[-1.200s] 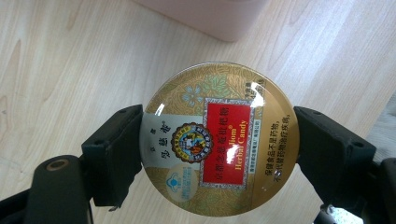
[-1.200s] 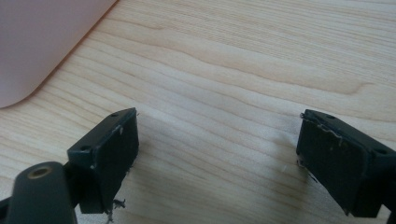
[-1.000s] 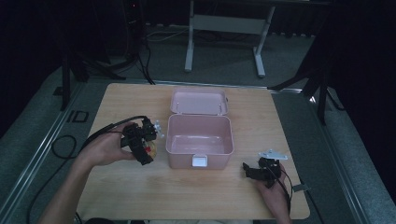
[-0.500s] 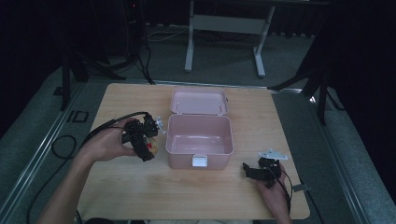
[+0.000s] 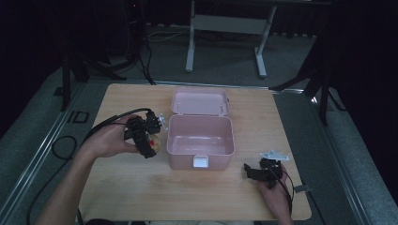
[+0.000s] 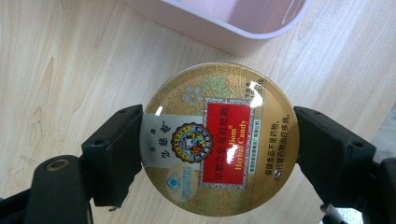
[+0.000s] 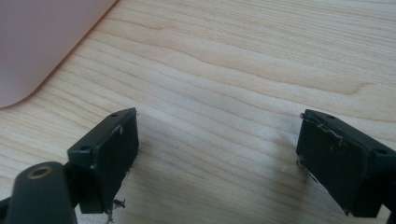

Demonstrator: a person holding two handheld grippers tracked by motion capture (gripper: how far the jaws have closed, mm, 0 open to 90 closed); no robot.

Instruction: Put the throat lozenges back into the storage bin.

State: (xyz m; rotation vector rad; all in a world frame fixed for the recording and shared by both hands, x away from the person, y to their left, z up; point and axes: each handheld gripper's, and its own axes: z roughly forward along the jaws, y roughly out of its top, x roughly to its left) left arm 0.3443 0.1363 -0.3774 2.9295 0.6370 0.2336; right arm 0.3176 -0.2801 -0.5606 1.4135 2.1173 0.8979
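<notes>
The left claw (image 6: 219, 154) holds a round herbal candy tin (image 6: 219, 140) above the bench (image 5: 141, 187), just beside the open pink box (image 5: 201, 140). The right claw (image 7: 219, 163) is wide open, low over the bench.

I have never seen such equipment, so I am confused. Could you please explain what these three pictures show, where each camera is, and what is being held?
A person sits at a wooden table and holds a hand tool with two black jaws in each hand. The high view looks down from above. The other two cameras ride on the tools and look along their jaws.

On the table stands a pink box, its lid open, with no contents that I can see.

The left gripper, beside the box, is shut on a round gold candy tin with a red label; its jaws press the tin's two sides. The right gripper rests near the table's front right; its jaws stand open over bare wood, holding nothing.
</notes>
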